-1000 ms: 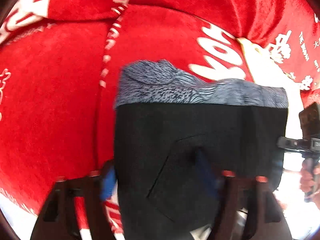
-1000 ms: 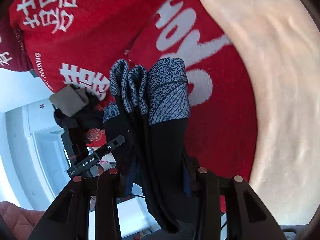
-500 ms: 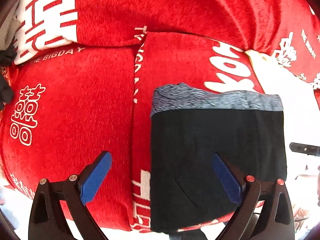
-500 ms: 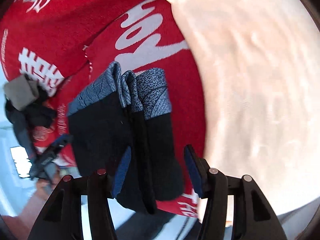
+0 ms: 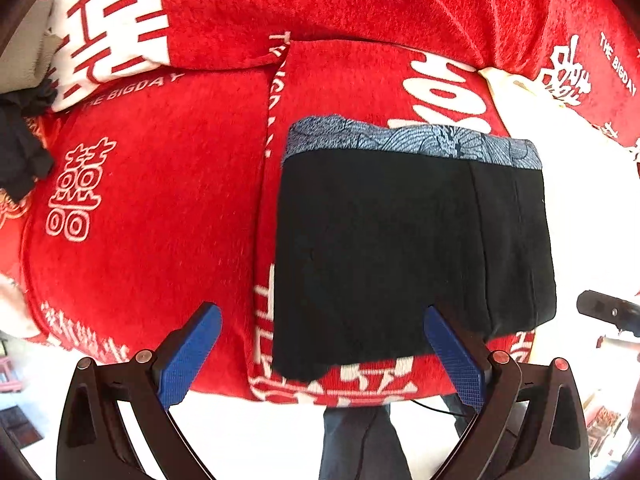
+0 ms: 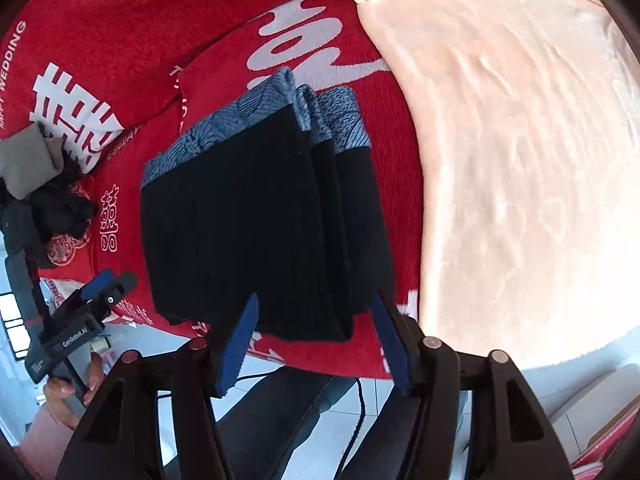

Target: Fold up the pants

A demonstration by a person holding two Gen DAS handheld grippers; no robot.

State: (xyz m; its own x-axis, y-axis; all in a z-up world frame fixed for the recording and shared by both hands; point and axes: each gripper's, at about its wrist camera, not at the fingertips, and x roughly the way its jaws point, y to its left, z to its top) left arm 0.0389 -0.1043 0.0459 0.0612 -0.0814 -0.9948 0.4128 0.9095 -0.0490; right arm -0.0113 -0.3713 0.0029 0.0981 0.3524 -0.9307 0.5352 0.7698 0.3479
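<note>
The folded black pants [image 5: 412, 248], with a blue-grey patterned waistband at the far end, lie flat on a red sofa cushion [image 5: 160, 200]. My left gripper [image 5: 322, 320] hovers above their near edge, open wide with nothing between its blue pads [image 5: 188, 356]. In the right wrist view the pants [image 6: 260, 220] show stacked folds along their right side. My right gripper [image 6: 316, 304] hangs over the near right corner; its jaws are opening and the pads do not touch the cloth. The left gripper [image 6: 92, 296] also shows there at lower left, held by a hand [image 6: 60, 388].
A cream blanket [image 6: 520, 160] covers the sofa to the right of the pants. Dark clothes [image 6: 60, 208] and a grey item [image 6: 24, 160] are piled at the left end. The person's dark-trousered legs [image 5: 360, 440] stand at the sofa's front edge, with a cable on the floor.
Both grippers have let go of the pants and risen. The pants, held up in a bunch a second ago, now lie flat on the cushion. Both pairs of jaws have widened.
</note>
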